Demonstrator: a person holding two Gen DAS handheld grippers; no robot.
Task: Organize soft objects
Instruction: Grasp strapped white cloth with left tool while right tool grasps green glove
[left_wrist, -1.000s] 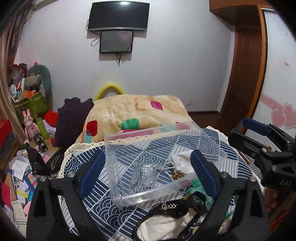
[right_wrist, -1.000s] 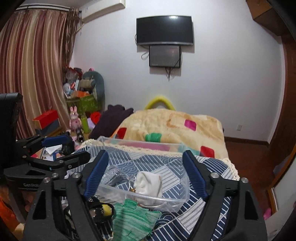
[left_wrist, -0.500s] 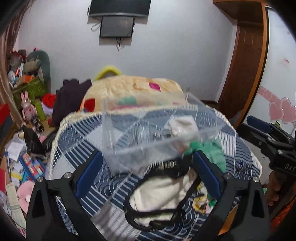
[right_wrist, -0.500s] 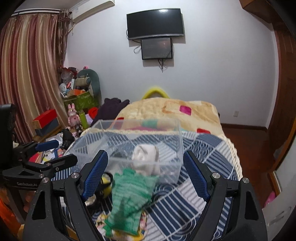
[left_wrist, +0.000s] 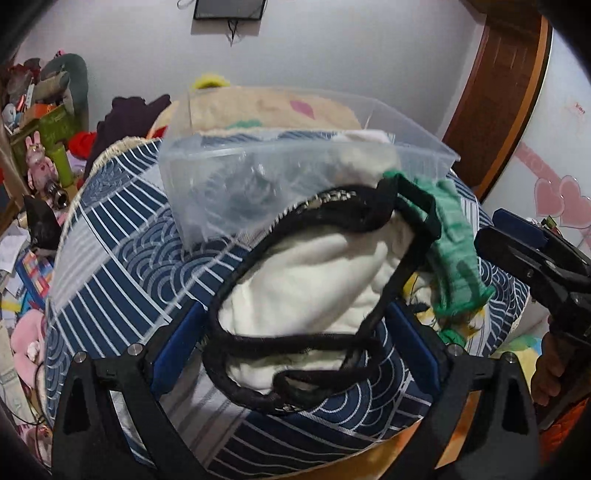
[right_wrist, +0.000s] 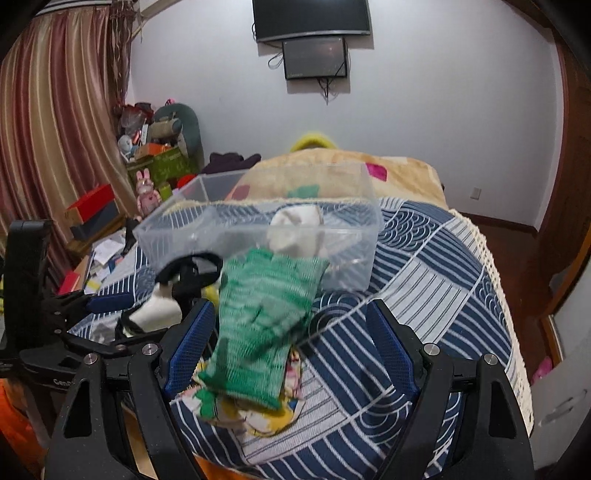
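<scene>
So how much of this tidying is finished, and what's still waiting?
Partly done: the clear bin already holds a white item and something grey. Nothing is gripped yet. The open left gripper straddles the cream piece with black straps, and the open right gripper is around the green cloth. Both pieces, plus a yellow patterned one beneath the green, still lie on the blue cover.

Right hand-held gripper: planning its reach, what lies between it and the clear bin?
In the right wrist view, the green knit cloth lies between right hand-held gripper and clear bin.
</scene>
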